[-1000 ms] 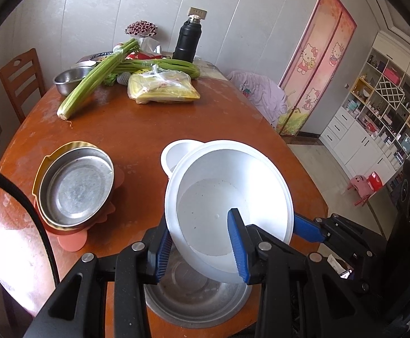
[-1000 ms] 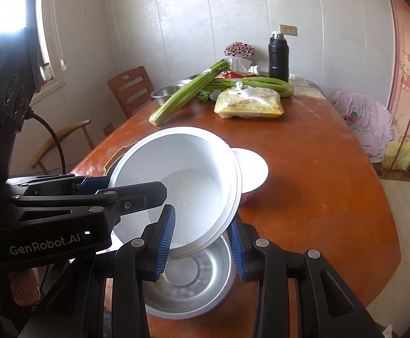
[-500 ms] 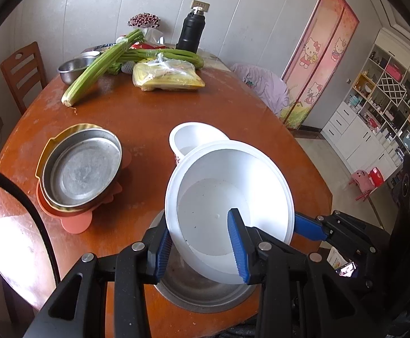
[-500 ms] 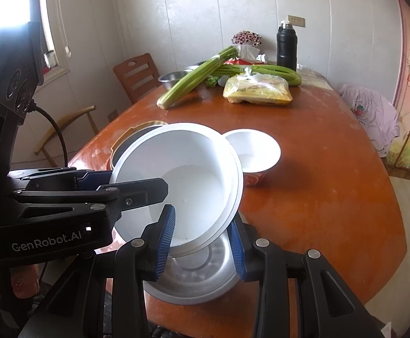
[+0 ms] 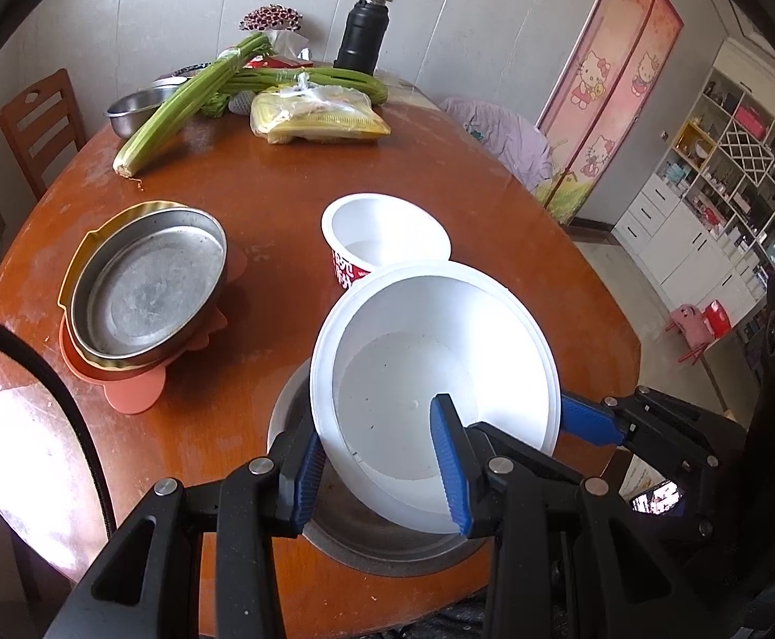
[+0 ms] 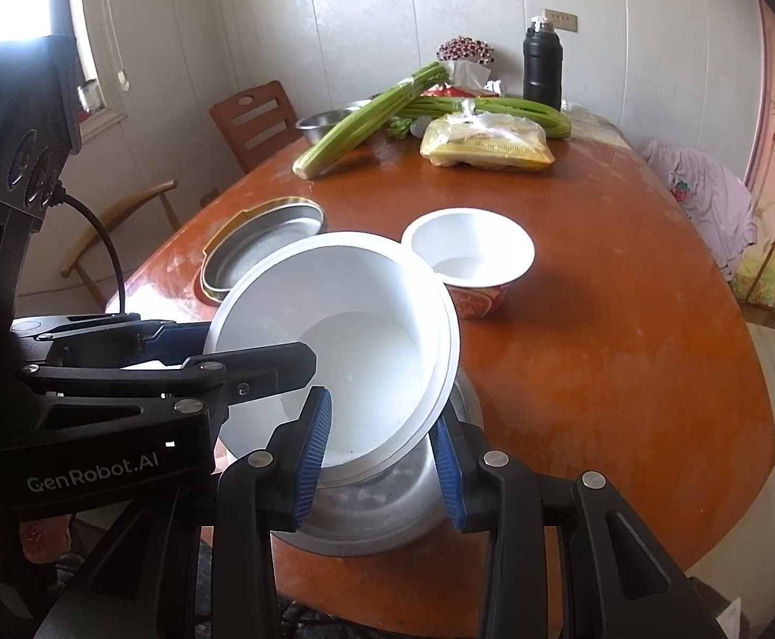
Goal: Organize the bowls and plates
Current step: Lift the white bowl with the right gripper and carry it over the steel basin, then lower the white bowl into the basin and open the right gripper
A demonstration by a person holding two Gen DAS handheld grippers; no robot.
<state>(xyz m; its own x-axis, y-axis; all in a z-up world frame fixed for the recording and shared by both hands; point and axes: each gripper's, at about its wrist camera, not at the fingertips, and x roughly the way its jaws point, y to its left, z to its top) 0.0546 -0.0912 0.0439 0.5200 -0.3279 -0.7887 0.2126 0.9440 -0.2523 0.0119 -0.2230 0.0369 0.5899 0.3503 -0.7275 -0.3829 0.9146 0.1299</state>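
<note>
Left wrist only, cabinet shelves (image 5: 749, 170), pink door (image 5: 611, 106)

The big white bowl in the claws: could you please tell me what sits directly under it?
A shallow steel dish sits on the table beneath the big white bowl. Only the dish's near rim and part of its floor show; the rest is covered by the bowl.

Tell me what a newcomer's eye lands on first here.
First, the large white plastic bowl, tilted and pinched at its rim by the left tool and right tool, just above a steel basin at the round wooden table's near edge. Behind it stands a smaller white bowl with red print.
</note>
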